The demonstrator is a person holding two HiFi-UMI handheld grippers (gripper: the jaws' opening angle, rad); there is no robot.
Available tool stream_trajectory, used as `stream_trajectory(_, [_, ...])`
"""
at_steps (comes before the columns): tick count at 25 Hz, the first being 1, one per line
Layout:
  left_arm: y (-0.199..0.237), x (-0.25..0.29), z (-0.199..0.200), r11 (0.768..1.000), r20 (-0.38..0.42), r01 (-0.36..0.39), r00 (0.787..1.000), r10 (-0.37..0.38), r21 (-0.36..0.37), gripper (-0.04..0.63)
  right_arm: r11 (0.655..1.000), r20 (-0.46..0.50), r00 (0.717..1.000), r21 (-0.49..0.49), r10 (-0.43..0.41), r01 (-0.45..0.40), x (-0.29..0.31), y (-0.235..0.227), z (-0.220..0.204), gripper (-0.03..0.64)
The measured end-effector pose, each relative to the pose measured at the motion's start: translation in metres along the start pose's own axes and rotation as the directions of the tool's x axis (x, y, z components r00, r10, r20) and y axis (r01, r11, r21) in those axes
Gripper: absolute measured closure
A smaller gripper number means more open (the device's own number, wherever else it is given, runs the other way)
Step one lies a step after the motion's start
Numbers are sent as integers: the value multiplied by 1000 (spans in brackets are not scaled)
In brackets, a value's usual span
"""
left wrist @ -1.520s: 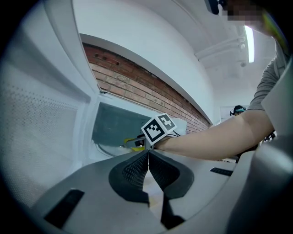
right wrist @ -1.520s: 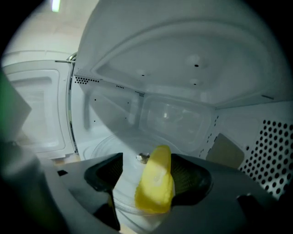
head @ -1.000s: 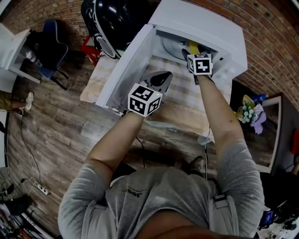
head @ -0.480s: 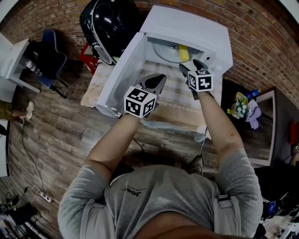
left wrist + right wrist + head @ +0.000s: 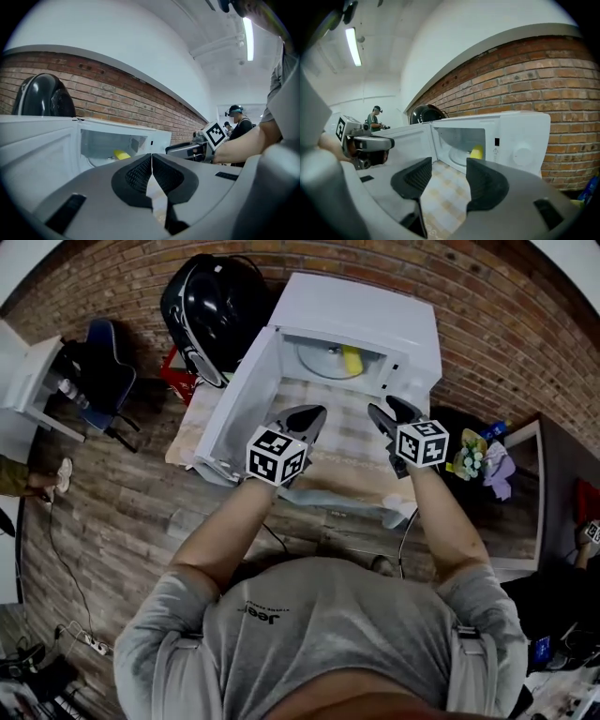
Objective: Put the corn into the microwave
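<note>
While beside the microwave door (image 5: 236,395), left hand-held gripper (image 5: 313,414) pressed together, right hand-held gripper (image 5: 386,408) closing, empty.

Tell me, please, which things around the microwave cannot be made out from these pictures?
The corn, left gripper view: lower part hidden behind the body of the left gripper; surface too small to judge.
The control panel of the microwave, right gripper view: markings too small to read.
The turntable, head view: back part cut off by the microwave's roof.
The door, every view: outer face turned away.
</note>
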State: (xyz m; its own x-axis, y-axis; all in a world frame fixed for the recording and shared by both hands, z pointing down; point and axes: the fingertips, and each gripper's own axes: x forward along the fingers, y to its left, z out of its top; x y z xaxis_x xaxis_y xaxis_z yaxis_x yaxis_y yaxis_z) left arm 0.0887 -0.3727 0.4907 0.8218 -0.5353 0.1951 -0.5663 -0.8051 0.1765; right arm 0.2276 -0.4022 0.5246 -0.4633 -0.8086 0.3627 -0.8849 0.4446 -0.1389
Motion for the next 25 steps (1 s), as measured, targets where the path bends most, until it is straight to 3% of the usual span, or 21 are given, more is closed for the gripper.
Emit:
stream_trajectory(6, [-10,-13,24,999,0,34,999,-34,28,572,997,35,997,50,64,-66,-31,23,10,417])
stream_trajectory(11, [-30,-22,42,986,-50,148,988,-144,81,572,996,80,997,87,23,-30,-53,33,32,453])
stream_trajectory(14, [-38,-21,39,979,-89,181,981,-172,98,572,995,109,994,104,1,-13,-63,33,37,468])
stream_trajectory(18, [-52,-13,44,988,-70,135,989,-130,74,572,994,97,995,104,29,-39,-86,24,32,502])
stream_trajectory(21, [-64,-12,47,996,-56,84,995,-82,25,572,995,64,996,80,55,-60,-113,15,37,523])
stream_trajectory(25, [-74,-23,51,998,-45,13,999,-16,-60,572,988,40,995,124,90,-94,-156,8,43,550])
